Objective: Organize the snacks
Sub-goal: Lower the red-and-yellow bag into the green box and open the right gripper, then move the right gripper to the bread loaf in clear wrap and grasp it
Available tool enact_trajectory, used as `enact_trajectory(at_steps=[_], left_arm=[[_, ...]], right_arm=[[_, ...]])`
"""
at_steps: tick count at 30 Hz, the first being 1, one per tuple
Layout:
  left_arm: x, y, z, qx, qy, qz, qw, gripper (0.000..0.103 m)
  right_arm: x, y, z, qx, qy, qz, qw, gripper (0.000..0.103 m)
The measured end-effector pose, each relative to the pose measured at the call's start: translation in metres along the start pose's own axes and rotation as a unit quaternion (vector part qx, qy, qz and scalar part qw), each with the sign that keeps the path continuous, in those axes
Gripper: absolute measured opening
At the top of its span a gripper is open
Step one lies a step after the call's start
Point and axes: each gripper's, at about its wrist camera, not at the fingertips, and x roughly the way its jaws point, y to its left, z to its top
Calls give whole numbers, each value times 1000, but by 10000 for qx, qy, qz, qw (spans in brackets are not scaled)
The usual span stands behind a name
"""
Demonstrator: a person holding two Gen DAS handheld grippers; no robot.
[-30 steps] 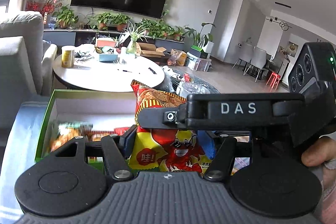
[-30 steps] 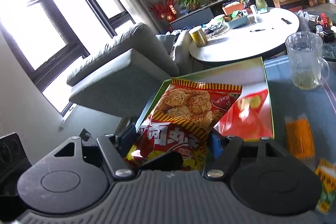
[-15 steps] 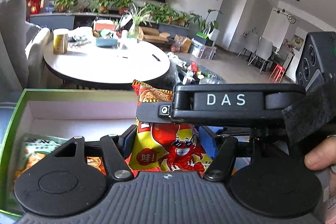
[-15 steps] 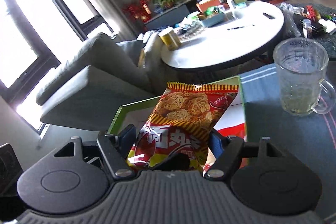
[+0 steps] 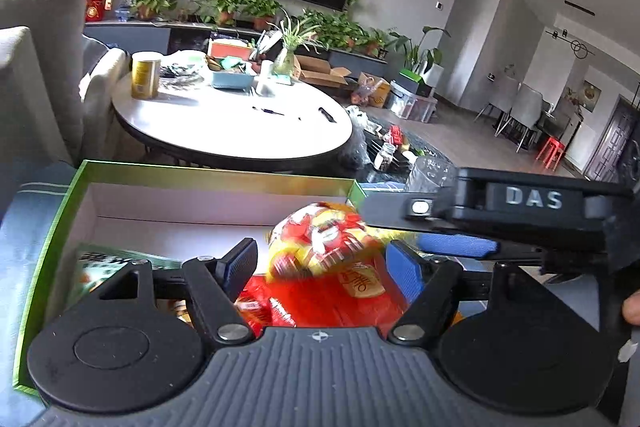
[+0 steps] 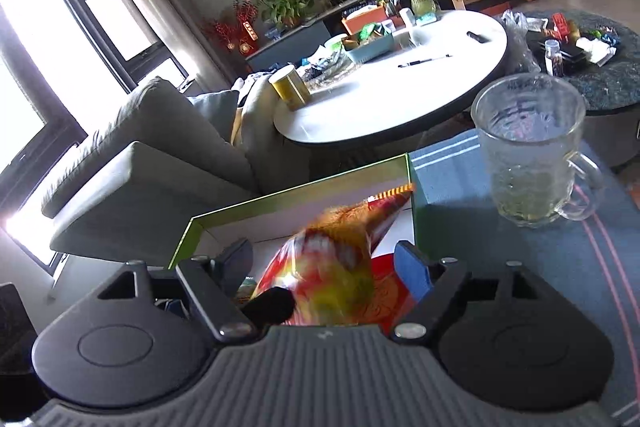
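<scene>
A red and yellow snack bag [image 5: 324,247] shows blurred, dropping between the fingers of my left gripper [image 5: 322,273] over the green box [image 5: 56,227]. The left jaws are opening, and a gap shows beside each blue pad. My right gripper [image 6: 324,267] points into the same box [image 6: 300,187], its jaws also opening, with the same bag [image 6: 340,255] loose between them and tilted to the right. The left wrist view shows the right gripper's black body [image 5: 532,199] crossing in from the right.
Inside the box lie a red packet [image 5: 320,307] and a green packet [image 5: 108,263]. A glass mug [image 6: 532,147] stands on the blue cloth right of the box. Beyond are a round white table [image 5: 232,123] and a grey sofa [image 6: 140,163].
Both grippers have spread their fingers and let go of the snack bag, which now falls blurred into the box. Both hands moved further over the box.
</scene>
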Motion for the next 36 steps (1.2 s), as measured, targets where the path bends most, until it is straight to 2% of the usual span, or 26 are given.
enact_trajectory(at_steps=[12,16,20,26,36], left_arm=[[-76,8,-7,-31,-389,282,9988,73],[-102,9,-17,-52,-440,389,9983,75],[-130,14,-36,-6,-454,595,9972,76],[-159,32,-78,-124,-114,873,9960,76],[-176,61,-145,-759,283,1072,9909,76]], right_arm=[[-51,4,-2,-137,-247,29,9996,68],[-67,13,-12,-263,-266,108,9992,68],[-76,27,-33,-445,-77,272,9986,68],[-79,46,-72,-799,220,401,9958,68],[-83,69,-123,-792,658,612,9928,69]])
